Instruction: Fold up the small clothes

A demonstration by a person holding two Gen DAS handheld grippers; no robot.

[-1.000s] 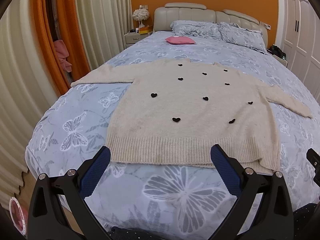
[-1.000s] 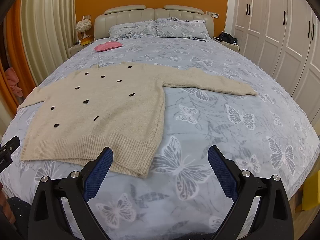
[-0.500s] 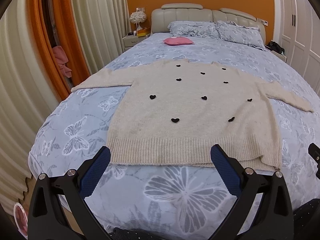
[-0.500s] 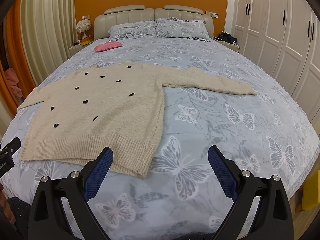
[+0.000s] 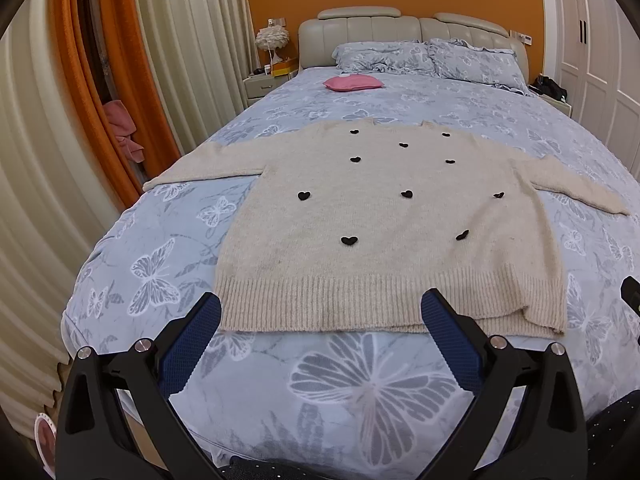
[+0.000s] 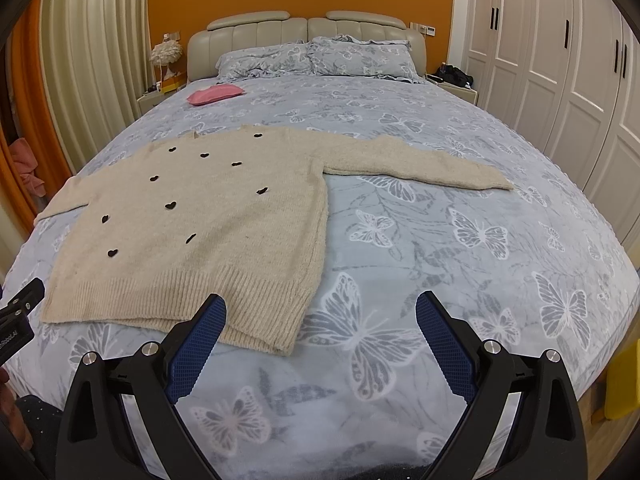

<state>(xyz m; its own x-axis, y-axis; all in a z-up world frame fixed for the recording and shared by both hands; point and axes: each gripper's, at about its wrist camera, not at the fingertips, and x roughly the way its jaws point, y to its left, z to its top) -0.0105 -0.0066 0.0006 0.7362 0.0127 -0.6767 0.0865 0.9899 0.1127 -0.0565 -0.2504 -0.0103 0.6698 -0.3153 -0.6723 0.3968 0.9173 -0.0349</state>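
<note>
A beige knit sweater (image 5: 384,232) with small black hearts lies flat, front up, on the bed, both sleeves spread out sideways. It also shows in the right wrist view (image 6: 208,224), left of centre, with its right sleeve (image 6: 420,164) stretched across the bed. My left gripper (image 5: 320,332) is open and empty, hovering just short of the ribbed hem. My right gripper (image 6: 320,336) is open and empty, near the hem's right corner, above the bedspread.
The bed (image 5: 140,248) has a blue butterfly-print cover, a pink cushion (image 5: 352,82) and pillows (image 5: 432,60) near the headboard. Curtains (image 5: 132,100) stand to the left, white wardrobes (image 6: 560,80) to the right. The other gripper's edge (image 6: 18,316) shows at the left.
The left wrist view has swung slightly right and squared up on the sweater. The right gripper has barely moved. The sweater lies unchanged and both grippers stay open.
</note>
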